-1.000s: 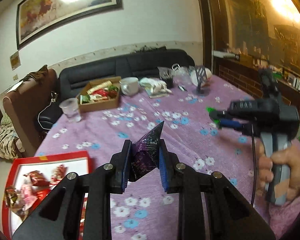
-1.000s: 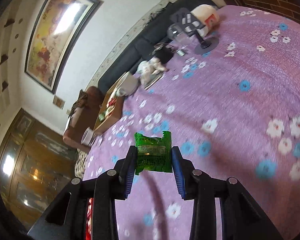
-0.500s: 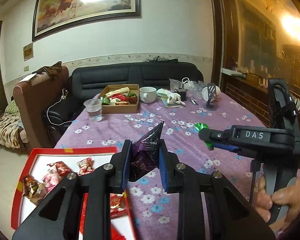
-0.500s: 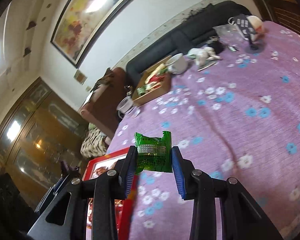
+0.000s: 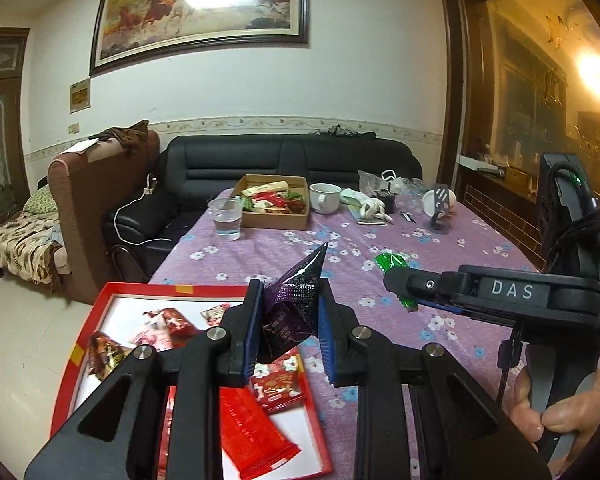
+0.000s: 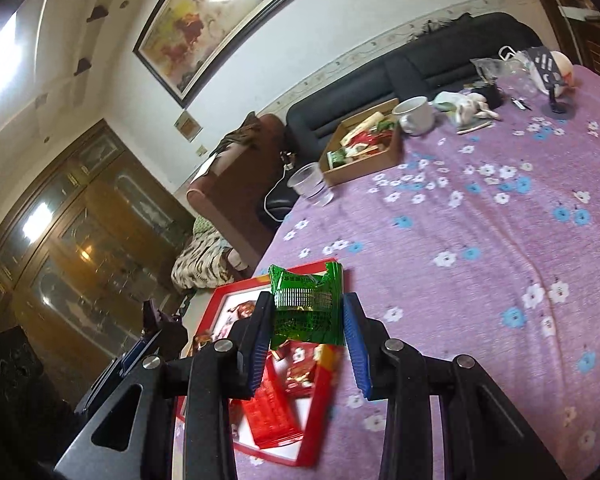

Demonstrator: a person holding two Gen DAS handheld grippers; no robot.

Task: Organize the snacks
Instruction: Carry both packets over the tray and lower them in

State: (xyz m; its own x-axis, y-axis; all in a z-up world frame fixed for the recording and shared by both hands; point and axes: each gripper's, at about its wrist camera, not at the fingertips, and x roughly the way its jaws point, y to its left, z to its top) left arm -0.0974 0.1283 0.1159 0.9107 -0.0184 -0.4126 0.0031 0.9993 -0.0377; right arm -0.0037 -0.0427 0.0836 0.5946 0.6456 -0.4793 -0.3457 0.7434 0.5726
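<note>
My left gripper [image 5: 288,326] is shut on a dark purple snack packet [image 5: 294,304], held above the right part of a red tray [image 5: 100,312] that holds several red snack packets [image 5: 256,432]. My right gripper [image 6: 306,326] is shut on a green snack packet [image 6: 306,306], held over the near corner of the same red tray [image 6: 320,412]. In the left wrist view the right gripper [image 5: 396,284] reaches in from the right with the green packet [image 5: 392,260] at its tip.
A cardboard box of snacks [image 5: 274,206], a plastic cup of water [image 5: 227,218], a white mug [image 5: 324,198], a small fan [image 5: 438,208] and bags stand at the table's far end. A black sofa [image 5: 292,164] and brown armchair [image 5: 96,196] are behind.
Both grippers have moved back and left toward the red tray, each still holding its packet. The tray has come into fuller view under both.
</note>
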